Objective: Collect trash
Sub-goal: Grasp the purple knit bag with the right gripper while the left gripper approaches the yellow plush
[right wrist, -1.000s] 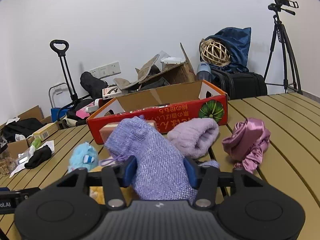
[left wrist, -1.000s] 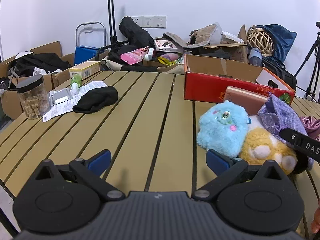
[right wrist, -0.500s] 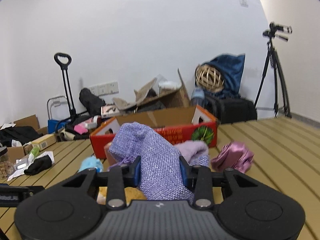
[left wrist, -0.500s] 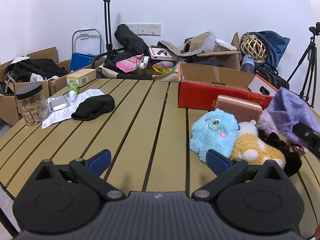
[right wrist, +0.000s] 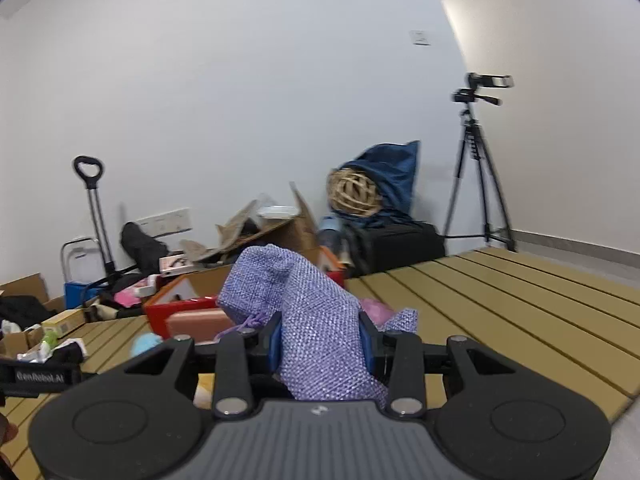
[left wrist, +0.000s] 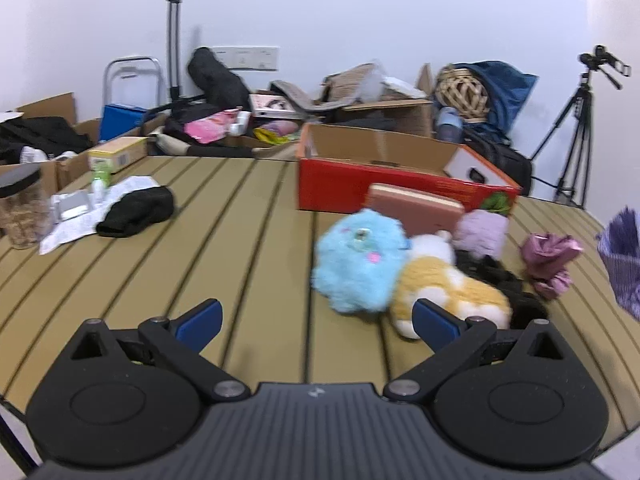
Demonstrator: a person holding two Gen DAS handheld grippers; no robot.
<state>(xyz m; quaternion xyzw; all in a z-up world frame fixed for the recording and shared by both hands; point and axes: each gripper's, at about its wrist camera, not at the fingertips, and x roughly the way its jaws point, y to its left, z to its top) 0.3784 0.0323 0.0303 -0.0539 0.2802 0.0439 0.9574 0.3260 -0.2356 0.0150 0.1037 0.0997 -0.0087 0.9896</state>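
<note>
My right gripper is shut on a purple woven pouch and holds it up above the slatted table; the pouch also shows at the right edge of the left wrist view. My left gripper is open and empty, low over the table's near edge. Ahead of it lie a blue plush toy, a yellow and white plush, a lilac knit hat and a pink satin cloth. A red cardboard box stands open behind them.
A pink book leans on the red box. At the left lie a black cloth, a paper sheet, a green bottle and a jar. Cluttered boxes and bags line the wall; a tripod stands at right.
My right gripper has lifted the purple pouch higher and away to the right. The left gripper has drawn back and risen a little, staying open.
</note>
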